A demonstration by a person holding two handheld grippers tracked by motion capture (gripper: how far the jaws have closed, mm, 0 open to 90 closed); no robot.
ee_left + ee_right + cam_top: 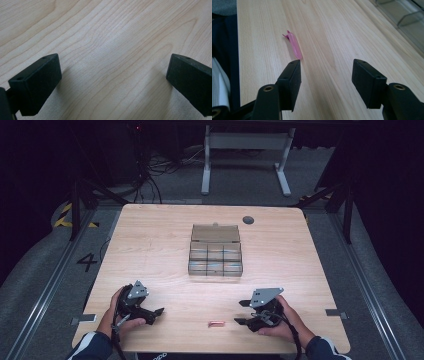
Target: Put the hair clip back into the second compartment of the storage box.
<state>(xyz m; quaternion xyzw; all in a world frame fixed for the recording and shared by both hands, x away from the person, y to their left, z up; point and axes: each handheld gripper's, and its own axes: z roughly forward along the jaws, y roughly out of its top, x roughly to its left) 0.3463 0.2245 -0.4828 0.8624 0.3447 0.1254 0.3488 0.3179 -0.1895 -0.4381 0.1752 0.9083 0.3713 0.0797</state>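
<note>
Pink piece (294,45), perhaps plastic, lies just beyond right hand-held gripper (325,78).

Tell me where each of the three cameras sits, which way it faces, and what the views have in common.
High view: above the person's side, looking forward and down on the wooden table; both forearms, left gripper and right gripper enter from the bottom.
Left gripper view: rides the left gripper, facing bare tabletop between its open jaws.
Right gripper view: rides the right gripper, looking across the table; a sleeve at its left edge.
Shared: the pink item and clear compartment box appear in high and right gripper views.
</note>
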